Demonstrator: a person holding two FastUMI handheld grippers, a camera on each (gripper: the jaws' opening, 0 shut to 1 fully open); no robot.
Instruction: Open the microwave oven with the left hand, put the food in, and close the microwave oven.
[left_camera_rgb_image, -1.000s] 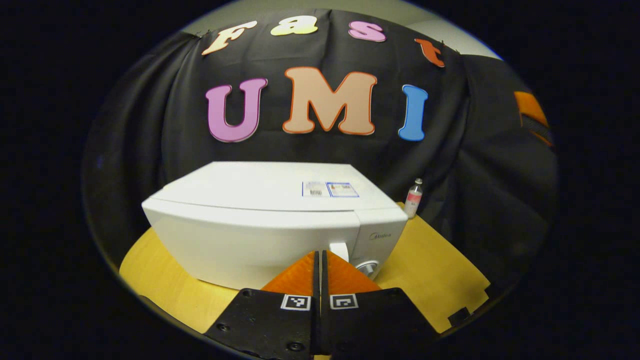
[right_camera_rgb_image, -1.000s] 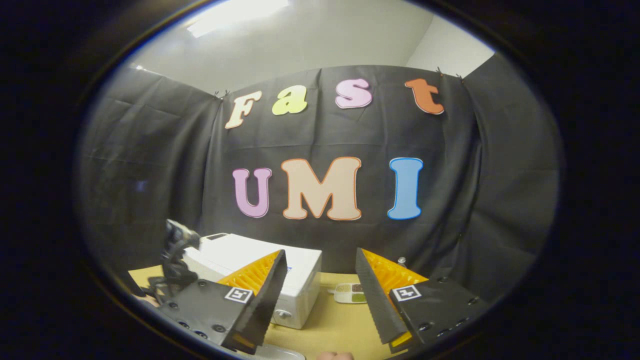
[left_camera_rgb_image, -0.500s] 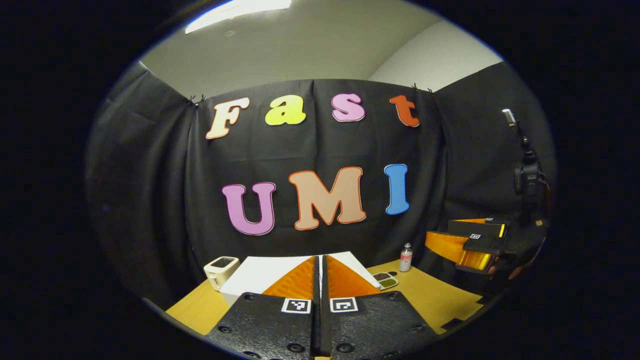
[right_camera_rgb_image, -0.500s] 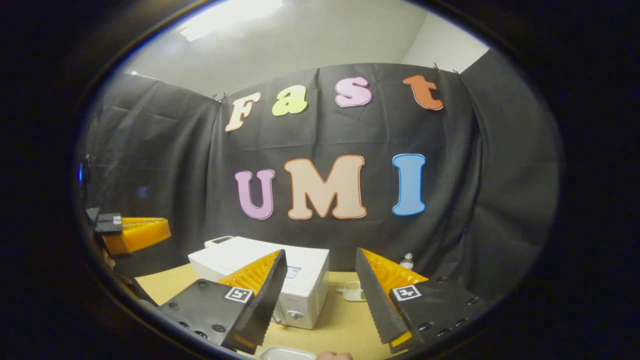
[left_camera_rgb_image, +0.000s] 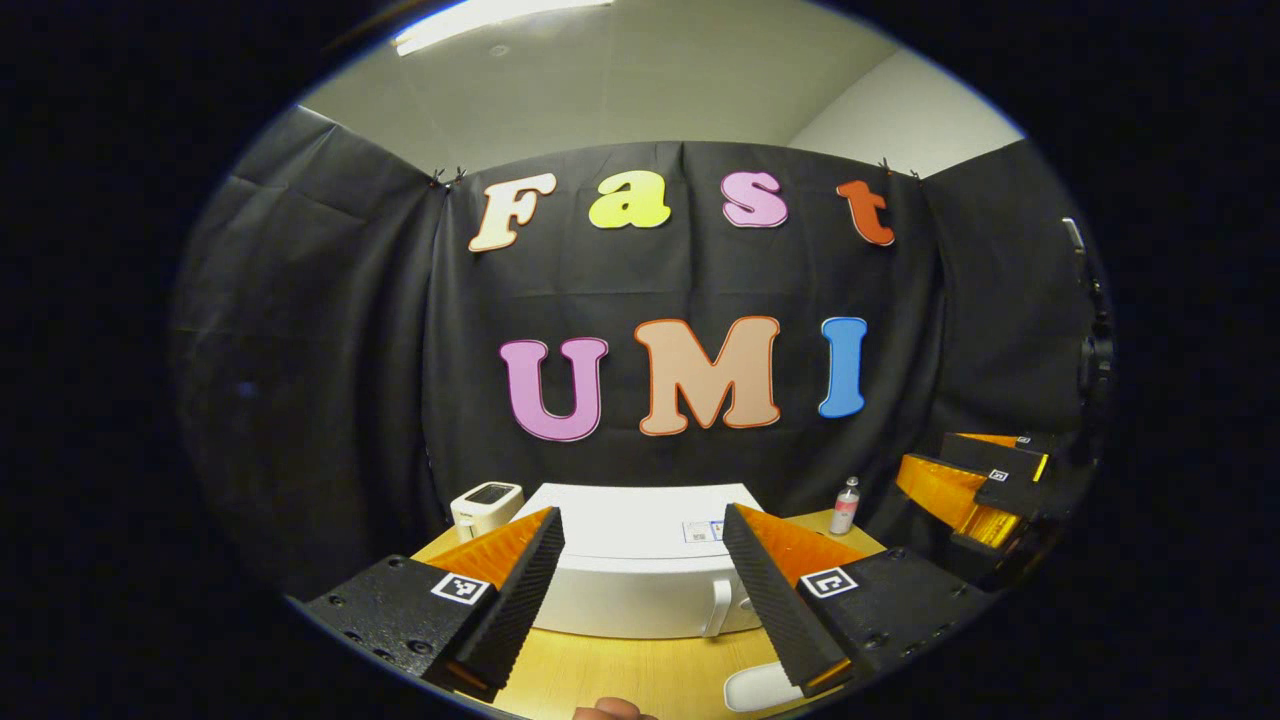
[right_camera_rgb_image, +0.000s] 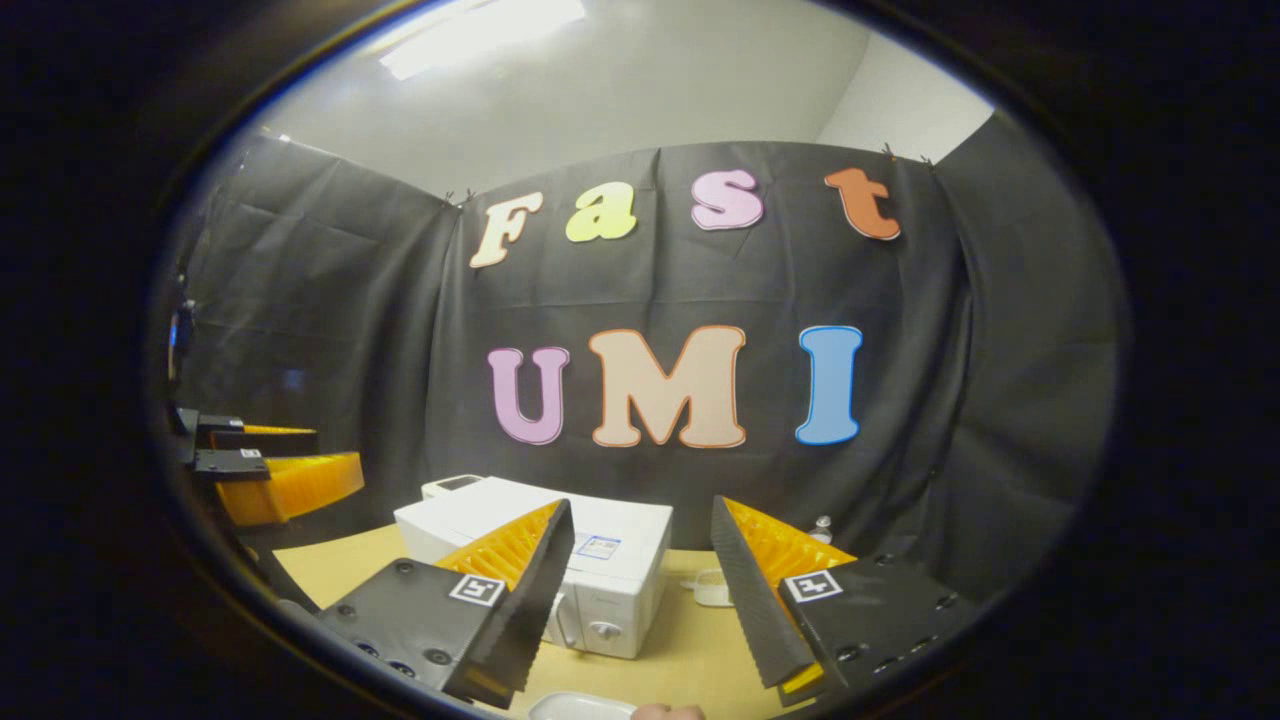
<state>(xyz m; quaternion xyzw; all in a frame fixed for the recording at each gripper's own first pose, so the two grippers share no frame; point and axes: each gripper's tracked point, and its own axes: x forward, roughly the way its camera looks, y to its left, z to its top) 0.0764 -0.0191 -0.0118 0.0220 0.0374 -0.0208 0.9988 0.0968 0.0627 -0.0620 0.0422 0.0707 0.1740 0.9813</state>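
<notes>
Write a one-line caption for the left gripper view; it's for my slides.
Open left tongs face the closed white microwave on the yellow table.

Left gripper view: set above the near edge of the table (left_camera_rgb_image: 640, 675), level, facing the microwave (left_camera_rgb_image: 640, 575) front-on, fairly near. Right gripper view: set off the table's (right_camera_rgb_image: 650, 670) near right corner, facing the microwave (right_camera_rgb_image: 600, 580) obliquely. Shared: microwave, table, back wall.

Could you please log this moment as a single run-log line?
left gripper: open, holding nothing | right gripper: open, holding nothing | microwave: door closed, on table | stage: microwave not yet opened
</notes>
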